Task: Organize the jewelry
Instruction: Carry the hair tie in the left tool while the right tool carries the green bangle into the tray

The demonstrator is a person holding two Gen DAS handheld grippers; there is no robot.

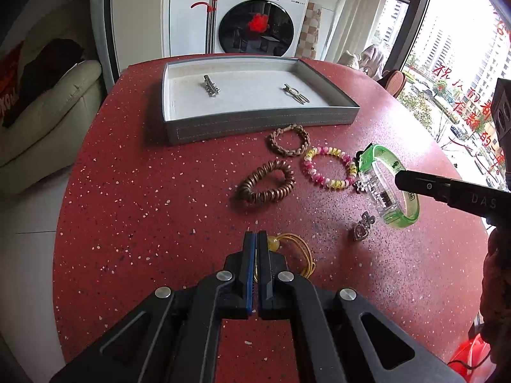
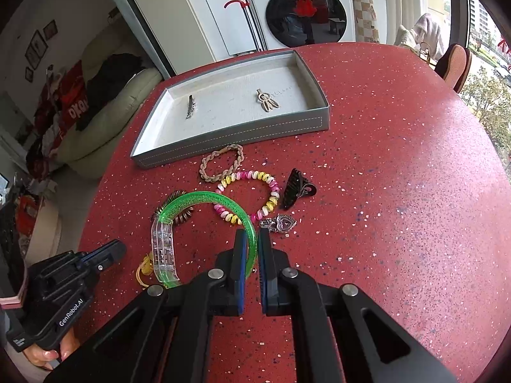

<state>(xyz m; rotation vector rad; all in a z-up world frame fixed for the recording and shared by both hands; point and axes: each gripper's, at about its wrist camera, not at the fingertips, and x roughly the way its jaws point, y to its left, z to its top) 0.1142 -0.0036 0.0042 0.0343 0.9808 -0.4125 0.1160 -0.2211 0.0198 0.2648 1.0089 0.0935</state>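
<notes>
Red speckled table (image 1: pixel 127 191) carries one grey tray (image 1: pixel 255 124), long side running left to right, holding two metal hair clips (image 1: pixel 210 86). Three bracelets (image 1: pixel 265 182) lie just in front. Right gripper (image 2: pixel 252 239) is clamped on one green bangle (image 2: pixel 204 199), tilted off the table. Left gripper (image 1: pixel 256 239) has its jaws together, nothing between.

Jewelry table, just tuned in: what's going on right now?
A person is sorting jewelry with two hand-held grippers. The right hand-held gripper is shut on the green bangle, holding it above the red table. The left hand-held gripper is shut over a yellow cord. Two metal hair clips already lie in the grey tray; three bracelets, a black claw clip and a heart pendant remain outside.
</notes>
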